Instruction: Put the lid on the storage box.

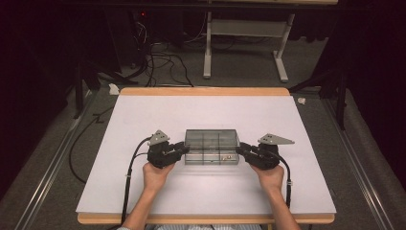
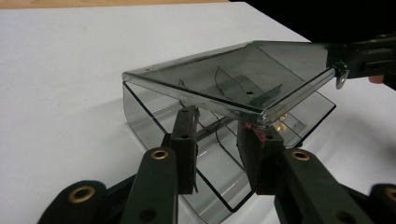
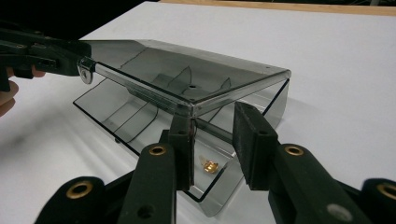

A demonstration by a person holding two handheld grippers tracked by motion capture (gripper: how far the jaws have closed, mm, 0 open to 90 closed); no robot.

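Observation:
A smoky clear plastic box (image 1: 211,146) with several compartments lies on the white table top, its hinged lid (image 2: 233,70) raised partway. My left gripper (image 1: 184,149) is at the box's left end. Its jaws (image 2: 217,121) stand apart under the lid's front corner, which rests on one pad (image 2: 254,149). My right gripper (image 1: 242,149) is at the right end. Its jaws (image 3: 212,119) are also apart, and the lid's other corner (image 3: 191,109) sits over the left finger (image 3: 182,140). A small brass piece (image 3: 210,165) lies in a front compartment. Nothing is pinched between either pair of pads.
The white sheet (image 1: 143,191) covers a wooden table with bare surface around the box. Each gripper's cable (image 1: 128,177) trails back toward the near edge. Beyond the table are floor cables (image 1: 163,62) and a white stand (image 1: 244,43).

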